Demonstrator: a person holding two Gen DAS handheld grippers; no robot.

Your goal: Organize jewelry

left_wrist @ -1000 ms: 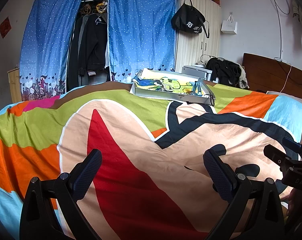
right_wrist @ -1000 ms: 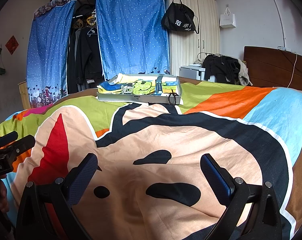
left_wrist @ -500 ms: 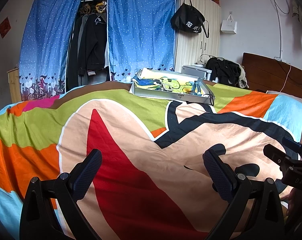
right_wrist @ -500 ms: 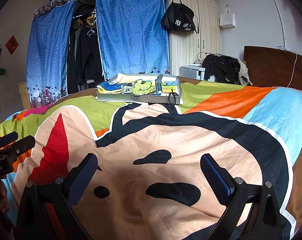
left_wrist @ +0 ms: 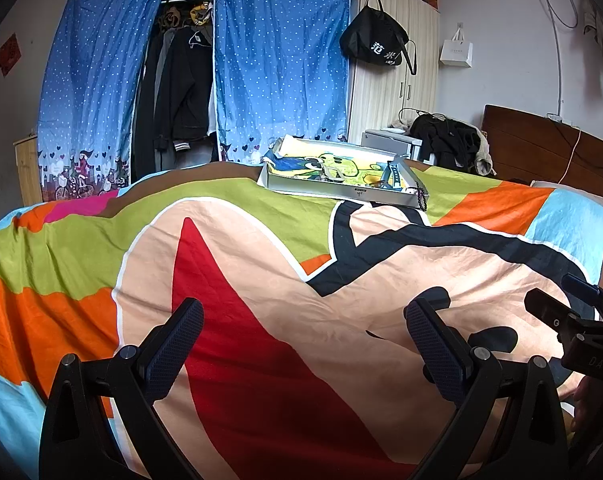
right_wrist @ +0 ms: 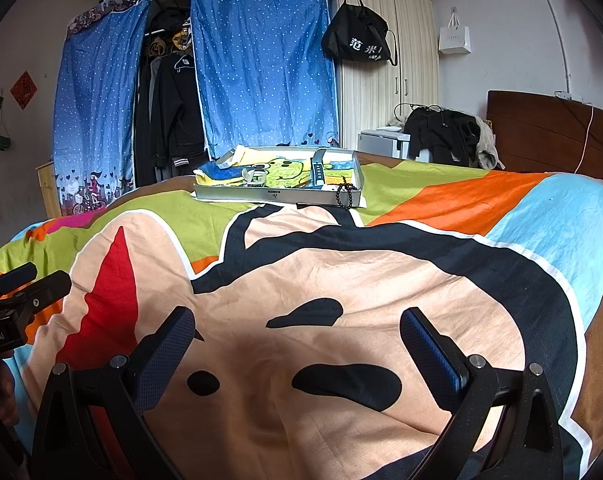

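Broadly, both views are filled by a bed spread with a colourful cartoon-print quilt (left_wrist: pixel 261 280) in green, orange, peach, red, black and pale blue, behind which blue dotted curtains (left_wrist: pixel 279 60) are seen at twelve o'clock, parted around dark hanging clothes. A pale wardrobe (right_wrist: pixel 385 72) is seen at one o'clock with a black bag (right_wrist: pixel 355 40) hung on it, and a dark wooden headboard (right_wrist: pixel 549 132) is found at two to three o'clock. On the far part of the quilt, at twelve o'clock in both views and well apart from both grippers, a shallow grey tray (right_wrist: pixel 237 195) lined with a cartoon picture is laid flat. Inside it a blue-strapped watch (right_wrist: pixel 318 168) is seen lying towards the right side, and a string of dark beads (right_wrist: pixel 347 196) is draped over the tray's near right corner, part hanging down the front wall. A small silvery item near the tray's middle cannot be identified. The left gripper (left_wrist: pixel 301 340) is held low over the quilt with its jaws spread wide and nothing between them; the right gripper (right_wrist: pixel 297 340) is held likewise, spread wide and empty. Each gripper is glimpsed at the edge of the other's view, at three and nine o'clock.
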